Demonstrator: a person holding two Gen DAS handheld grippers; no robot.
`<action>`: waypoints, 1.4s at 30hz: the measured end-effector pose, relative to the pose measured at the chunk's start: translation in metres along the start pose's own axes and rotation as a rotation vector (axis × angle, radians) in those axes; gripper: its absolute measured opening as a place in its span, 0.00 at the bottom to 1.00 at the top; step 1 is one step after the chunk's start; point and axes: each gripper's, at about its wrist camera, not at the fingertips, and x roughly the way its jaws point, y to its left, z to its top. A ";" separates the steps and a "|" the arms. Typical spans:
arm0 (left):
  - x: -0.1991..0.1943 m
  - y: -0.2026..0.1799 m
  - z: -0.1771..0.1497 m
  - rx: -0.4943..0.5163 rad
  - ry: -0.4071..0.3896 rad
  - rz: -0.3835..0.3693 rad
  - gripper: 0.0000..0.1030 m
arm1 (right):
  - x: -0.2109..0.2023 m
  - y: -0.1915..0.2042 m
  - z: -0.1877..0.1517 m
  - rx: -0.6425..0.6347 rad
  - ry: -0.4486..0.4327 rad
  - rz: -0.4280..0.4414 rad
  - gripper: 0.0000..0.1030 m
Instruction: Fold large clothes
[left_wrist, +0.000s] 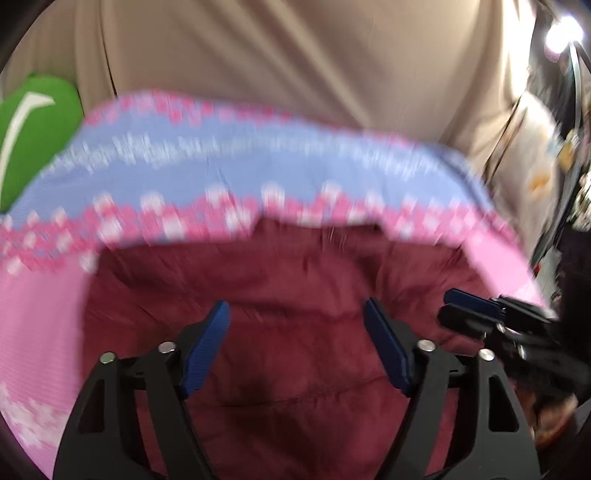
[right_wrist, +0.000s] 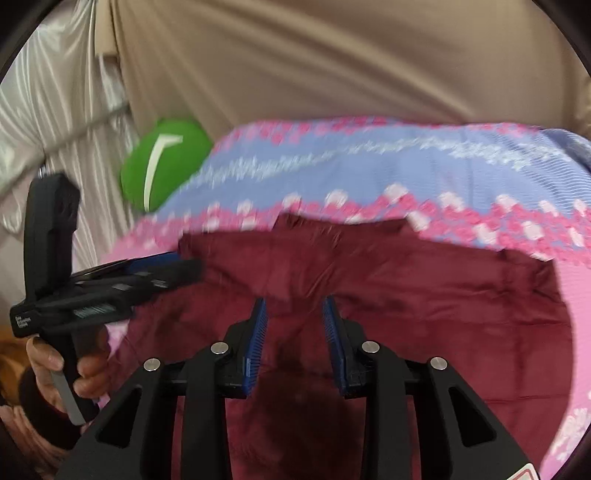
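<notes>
Maroon quilted garment (left_wrist: 295, 332) lies spread on a pink and periwinkle patterned blanket (left_wrist: 258, 162), which covers the surface under both grippers; stitched seams run across the dark red cloth, and its far edge has a stepped outline against the blanket's pink-and-white band. What kind of garment it is cannot be told from the blurred views. The right wrist view shows the same garment (right_wrist: 406, 295) reaching toward the blanket's right edge (right_wrist: 369, 158).

Left gripper (left_wrist: 297, 347) hovers over the near middle of the garment with its blue-padded jaws wide apart and nothing between them. In the right wrist view this left gripper (right_wrist: 184, 264) comes in from the left side, its tip at the garment's far left corner, with the left hand (right_wrist: 66, 369) wrapped around the handle; from that angle its opening cannot be judged.

Right gripper (right_wrist: 293, 339) is over the garment's middle with its jaws partly apart, a clear gap between the blue pads, holding nothing. In the left wrist view the right gripper (left_wrist: 454, 306) appears side-on at the garment's right edge.

Beyond the blanket's far edge, a tan cloth (left_wrist: 295, 55) drapes in folds. A green cushion (right_wrist: 166, 166) with a white curved mark sits at the blanket's far left corner, beside white satin fabric (right_wrist: 55, 110).
</notes>
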 end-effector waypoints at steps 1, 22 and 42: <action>0.013 0.002 -0.006 -0.006 0.025 0.023 0.66 | 0.011 -0.002 -0.005 -0.003 0.026 -0.015 0.26; -0.026 0.083 0.003 -0.143 -0.111 0.288 0.70 | -0.034 -0.081 0.008 0.187 -0.070 -0.305 0.18; 0.029 0.122 -0.007 -0.173 -0.019 0.416 0.76 | 0.011 -0.181 -0.007 0.402 0.034 -0.449 0.02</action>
